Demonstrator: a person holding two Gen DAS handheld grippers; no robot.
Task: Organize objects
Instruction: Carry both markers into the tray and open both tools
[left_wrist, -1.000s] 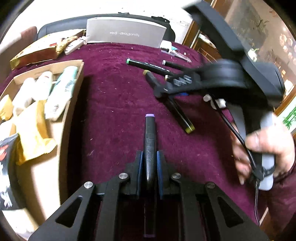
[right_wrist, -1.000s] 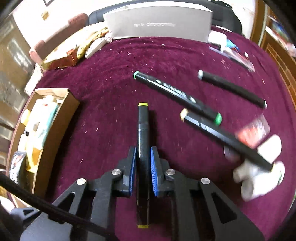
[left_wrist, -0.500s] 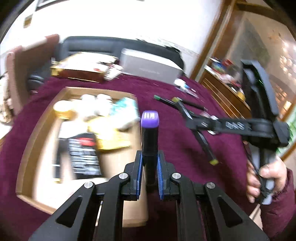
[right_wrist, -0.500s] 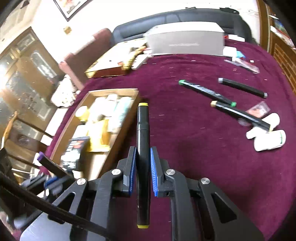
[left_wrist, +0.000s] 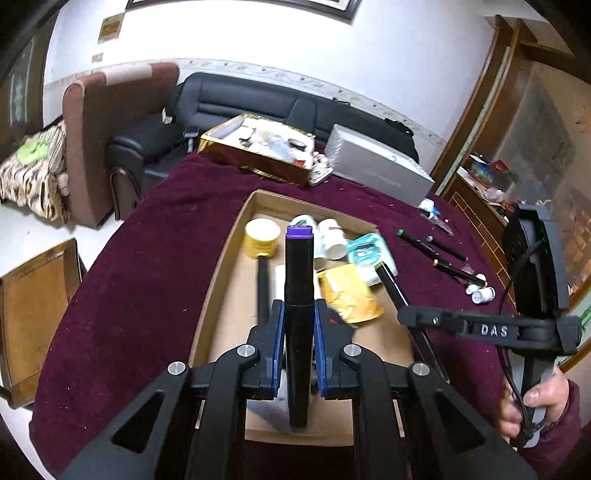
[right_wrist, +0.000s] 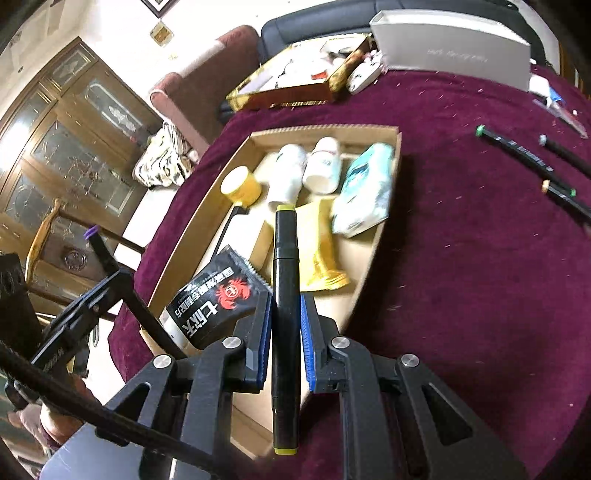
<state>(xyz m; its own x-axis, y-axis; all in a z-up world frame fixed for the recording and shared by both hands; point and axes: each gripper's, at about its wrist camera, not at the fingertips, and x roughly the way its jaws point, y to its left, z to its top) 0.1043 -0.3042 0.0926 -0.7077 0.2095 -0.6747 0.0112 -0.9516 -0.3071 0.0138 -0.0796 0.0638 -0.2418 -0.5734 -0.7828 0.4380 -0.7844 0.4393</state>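
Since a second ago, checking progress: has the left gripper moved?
Yes. The left gripper, shut on the purple-capped marker, moved from over bare cloth to above the cardboard tray.

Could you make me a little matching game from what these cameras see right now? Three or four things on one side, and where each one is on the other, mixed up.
Things:
1. purple-capped marker
2. yellow-capped marker
3. green-capped marker
4. yellow jar

Places:
A. lying loose on the maroon tablecloth
B. clamped in the right hand-held gripper
C. inside the cardboard tray
D. clamped in the left hand-held gripper

Pairs: 1-D, 2-B, 3-A, 4-C
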